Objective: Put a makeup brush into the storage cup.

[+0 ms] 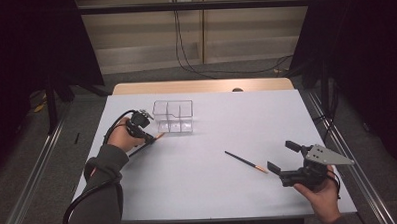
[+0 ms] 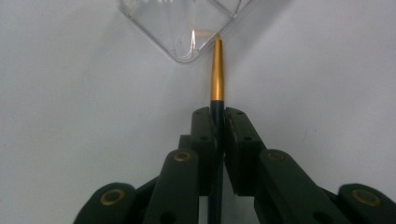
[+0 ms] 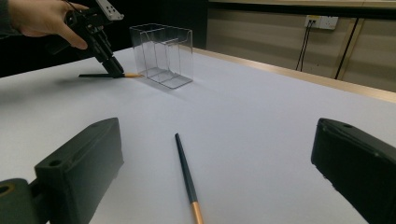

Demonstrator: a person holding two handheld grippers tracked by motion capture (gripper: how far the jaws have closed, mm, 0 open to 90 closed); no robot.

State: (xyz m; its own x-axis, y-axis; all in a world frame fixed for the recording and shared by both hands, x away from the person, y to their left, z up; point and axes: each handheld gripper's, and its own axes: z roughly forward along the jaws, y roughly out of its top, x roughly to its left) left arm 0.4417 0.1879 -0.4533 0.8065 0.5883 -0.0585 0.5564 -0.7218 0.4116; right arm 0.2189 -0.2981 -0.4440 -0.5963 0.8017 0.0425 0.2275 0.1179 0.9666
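Left gripper view first, since that is where my work sits: my left gripper (image 2: 218,116) has its two jaws pressed together on the dark shaft of a pen (image 2: 217,74), just behind the gold tip, so the tip sticks out ahead of the pads and I can see where it points. The pen lies low over the white table (image 2: 70,93), and its tip touches or nearly touches the corner of the clear box (image 2: 182,28); I cannot tell which. I judge I hold it near the tip to steer that end up and into one of the box's compartments, and the grip so far forward leaves the long tail trailing behind my hand. In the high view my left gripper (image 1: 150,137) sits just beside the box (image 1: 173,116) at its left front corner, well apart from my right hand. My right gripper (image 1: 283,156) rests at the near right edge with its jaws spread wide and nothing between them, aimed at a second pen (image 1: 246,161) that lies flat on the table just beside it, gold end toward me; I judge it waits there for its turn
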